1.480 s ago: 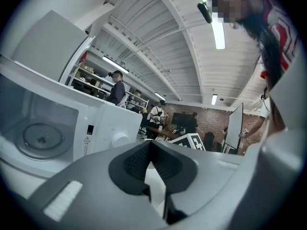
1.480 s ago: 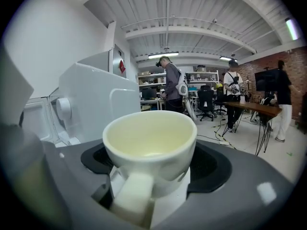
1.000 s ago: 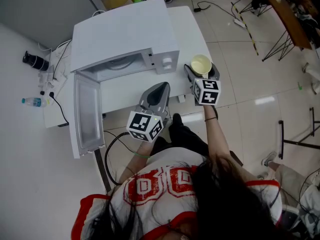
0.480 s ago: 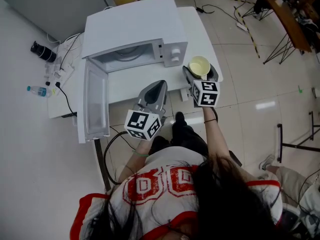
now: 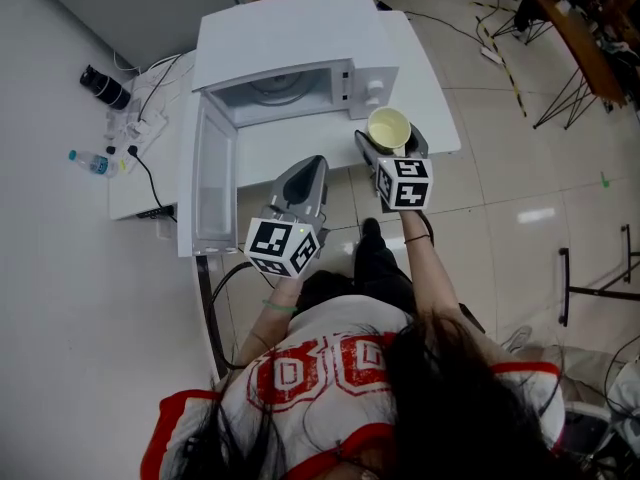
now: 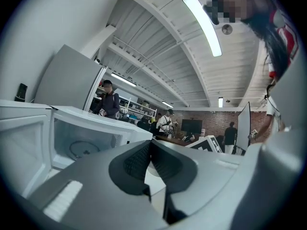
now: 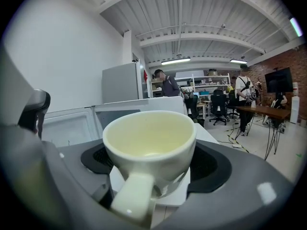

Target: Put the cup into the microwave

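As the head view shows, progress: microwave (image 5: pixel 290 53) door (image 5: pixel 214 183) open; cup (image 5: pixel 388 128) outside it, at the table's (image 5: pixel 425 93) near edge towards its right corner, in right gripper (image 5: pixel 390 146); carry-in and release judged outstanding.
Left gripper view: left gripper (image 6: pixel 149 150) jaws together, nothing between them.
Right gripper view: jaws clamped on cup (image 7: pixel 151 140) sides; cup upright, long axis vertical, mouth up; handle (image 7: pixel 127 200) towards camera.

1 water bottle (image 5: pixel 92 162) lying near black cylinder (image 5: pixel 105 86) (cables (image 5: pixel 147 176) beside both); grey cabinet (image 5: pixel 140 8) behind.
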A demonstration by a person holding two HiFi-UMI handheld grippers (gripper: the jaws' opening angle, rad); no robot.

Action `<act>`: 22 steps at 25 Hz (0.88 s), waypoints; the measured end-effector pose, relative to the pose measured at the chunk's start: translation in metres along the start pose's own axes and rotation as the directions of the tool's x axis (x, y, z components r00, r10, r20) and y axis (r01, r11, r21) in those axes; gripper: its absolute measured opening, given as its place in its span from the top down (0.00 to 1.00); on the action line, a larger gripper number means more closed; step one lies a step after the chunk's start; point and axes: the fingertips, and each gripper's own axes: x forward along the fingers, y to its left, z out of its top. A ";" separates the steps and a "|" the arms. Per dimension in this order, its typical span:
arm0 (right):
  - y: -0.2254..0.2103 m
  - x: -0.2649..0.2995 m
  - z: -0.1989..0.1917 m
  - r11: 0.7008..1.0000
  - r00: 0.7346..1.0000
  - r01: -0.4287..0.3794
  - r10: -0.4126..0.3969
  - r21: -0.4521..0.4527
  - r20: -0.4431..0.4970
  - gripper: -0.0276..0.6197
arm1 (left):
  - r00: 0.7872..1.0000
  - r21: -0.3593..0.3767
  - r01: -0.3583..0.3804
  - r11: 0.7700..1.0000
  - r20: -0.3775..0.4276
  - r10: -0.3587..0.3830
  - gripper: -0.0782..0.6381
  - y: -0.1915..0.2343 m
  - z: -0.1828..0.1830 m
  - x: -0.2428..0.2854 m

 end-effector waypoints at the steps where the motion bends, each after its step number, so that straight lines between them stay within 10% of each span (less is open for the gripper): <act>1: 0.007 -0.001 0.001 1.000 1.000 -0.006 0.006 -0.002 0.005 0.26 | 1.000 0.002 -0.001 1.000 0.003 0.001 0.89 0.001 0.001 -0.005; 22: 0.116 0.043 0.007 0.980 0.982 -0.188 0.188 -0.065 -0.008 0.26 | 0.990 0.017 -0.132 0.991 0.059 0.131 0.89 0.049 0.007 -0.052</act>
